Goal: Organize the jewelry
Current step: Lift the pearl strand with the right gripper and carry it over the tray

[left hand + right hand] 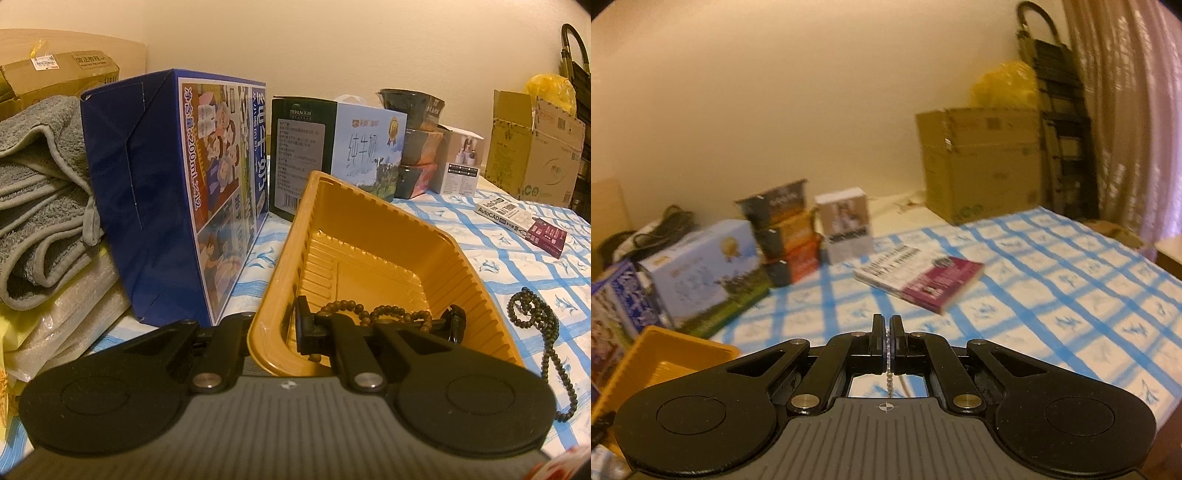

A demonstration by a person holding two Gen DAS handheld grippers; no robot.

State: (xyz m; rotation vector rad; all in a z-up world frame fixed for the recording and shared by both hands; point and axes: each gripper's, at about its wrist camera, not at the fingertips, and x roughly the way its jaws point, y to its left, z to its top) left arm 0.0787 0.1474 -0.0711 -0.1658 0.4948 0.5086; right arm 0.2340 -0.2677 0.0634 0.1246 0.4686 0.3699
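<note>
Left claw (275, 325): jaws pinched on the near-left wall of the yellow ribbed plastic tray (373, 236), 1 finger inside, 1 outside. Tray looks thin and light, wall will flex; the rim grip steadies it but I wouldn't lift it loaded from that 1 edge.

Brown wooden bead strand (369, 314) lies inside the tray, just ahead of the left claw, bunched against the near wall. A dark bead tassel end (456, 321) sits to its right, in the tray.

Dark green bead necklace (532, 314) is outside the tray, right of the left claw, on the blue-checked tablecloth (517, 266): coiled loop at the far end, long tail trailing back toward the camera. Limp, light, no stiffness; beads are round and will roll in the pads. Best to pinch across the coil, where several strands bunch, not a single bead. Tail will swing and may snag the tray rim.

Right claw (888, 330): jaws closed on a thin silver ball chain (889, 380), which hangs below the pads, clear of the table. Very fine and slippery, so the hold looks marginal; short hanging length visible, rest hidden. Tray corner is to its lower left.
</note>
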